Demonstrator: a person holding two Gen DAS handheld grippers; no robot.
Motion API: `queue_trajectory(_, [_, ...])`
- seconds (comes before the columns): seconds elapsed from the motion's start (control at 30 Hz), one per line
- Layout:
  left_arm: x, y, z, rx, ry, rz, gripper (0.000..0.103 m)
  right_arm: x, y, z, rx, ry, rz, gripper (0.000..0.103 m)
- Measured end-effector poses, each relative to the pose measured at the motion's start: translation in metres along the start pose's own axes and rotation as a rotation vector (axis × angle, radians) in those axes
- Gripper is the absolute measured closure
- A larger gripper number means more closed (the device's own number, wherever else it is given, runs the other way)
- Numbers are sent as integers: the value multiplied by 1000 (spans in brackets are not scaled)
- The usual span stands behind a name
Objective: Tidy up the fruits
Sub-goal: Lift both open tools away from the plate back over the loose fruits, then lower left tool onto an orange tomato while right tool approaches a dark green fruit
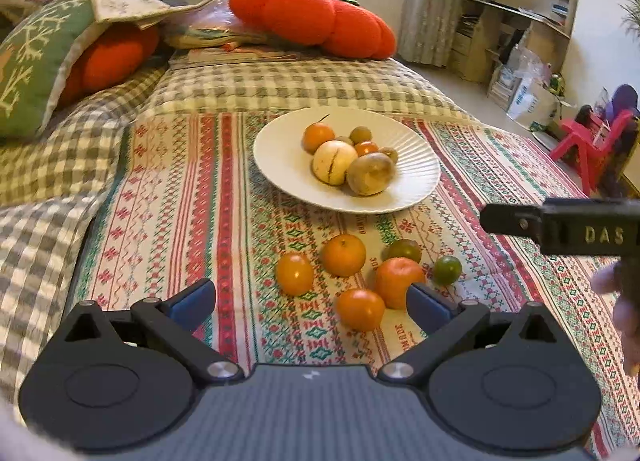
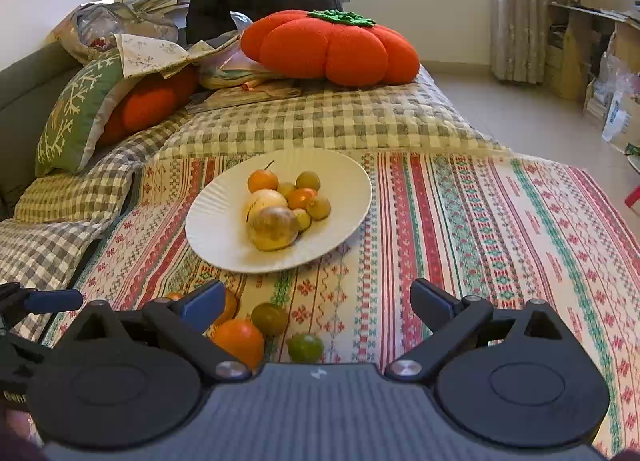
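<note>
Blue-padded left gripper (image 1: 312, 299): we hold it tilted down over the striped cloth (image 1: 168, 197), jaws wide, gripping nothing. Right gripper (image 2: 318, 301): same tilt, wide, empty. Loose oranges (image 1: 344, 255) lie near us; white plate (image 1: 280, 177) behind holds mixed fruit.

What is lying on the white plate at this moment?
The white plate holds a heap of fruit: a pale round fruit, a brownish one, and small orange and green ones. Anything beneath the heap is hidden.
</note>
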State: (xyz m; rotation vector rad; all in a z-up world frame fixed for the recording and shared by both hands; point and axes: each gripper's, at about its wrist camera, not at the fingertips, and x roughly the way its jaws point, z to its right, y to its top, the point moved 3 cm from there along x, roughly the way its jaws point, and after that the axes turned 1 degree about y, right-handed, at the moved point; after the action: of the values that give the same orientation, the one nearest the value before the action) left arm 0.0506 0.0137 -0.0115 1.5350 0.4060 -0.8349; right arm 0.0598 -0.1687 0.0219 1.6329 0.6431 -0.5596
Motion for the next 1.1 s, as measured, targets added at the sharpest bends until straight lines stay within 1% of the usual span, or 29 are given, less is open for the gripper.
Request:
queue_trajectory(0.23, [0,-7,-8,-33,22,-2,7,-5,-17,-4,-41,-10,8,4])
queue_trajectory(0.33, [4,-12,-12,-44,33,-19,7,-6,-24,-3,-36,-3,5,3])
queue_trajectory(0.63, [6,-31,-20,21,80,-24,7,-5,-34,-6,-137,-1,2,2])
queue_trajectory(0.73, [10,-34,-25,26,91,-34,7,0,-36,-4,-123,-7,-13,2])
queue_trajectory(0.87, [13,-37,-30,32,84,-32,7,1,-37,-5,-112,8,-20,1])
queue_trajectory(1.1, [25,-48,-28,104,84,-23,7,5,-38,0,-66,1,-35,0])
